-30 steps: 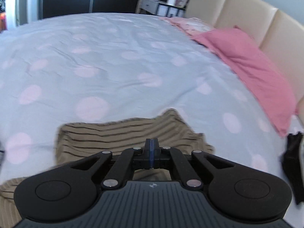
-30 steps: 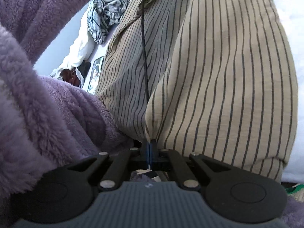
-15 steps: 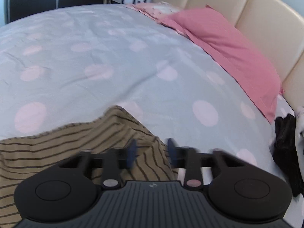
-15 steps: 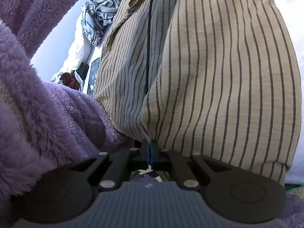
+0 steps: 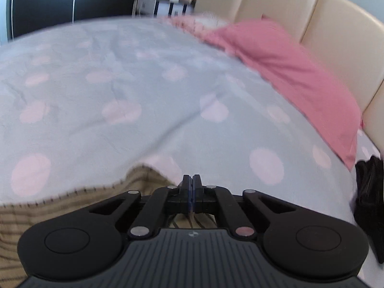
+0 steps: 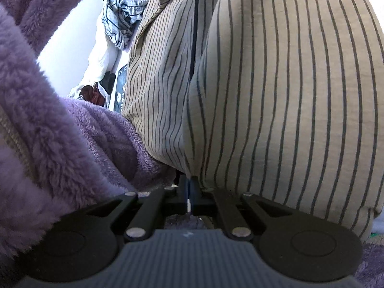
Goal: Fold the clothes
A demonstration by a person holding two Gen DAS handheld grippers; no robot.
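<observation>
A tan garment with thin dark stripes (image 5: 72, 206) lies at the near edge of the bed, under and left of my left gripper (image 5: 192, 182). The left gripper is shut, and a bit of striped cloth shows behind its closed fingers. In the right wrist view the same striped garment (image 6: 276, 96) hangs in front and fills most of the frame. My right gripper (image 6: 190, 182) is shut on a fold of its lower edge.
The bed has a pale blue cover with pink dots (image 5: 144, 84). A pink pillow (image 5: 288, 72) lies along the cream headboard (image 5: 336, 36). A black item (image 5: 369, 196) sits at right. A purple fleece sleeve (image 6: 60, 120) and a grey striped cloth (image 6: 124, 19) are at left.
My left gripper opened half a second ago and has closed again. It moved so that less of the striped garment shows. The right gripper has kept its hold.
</observation>
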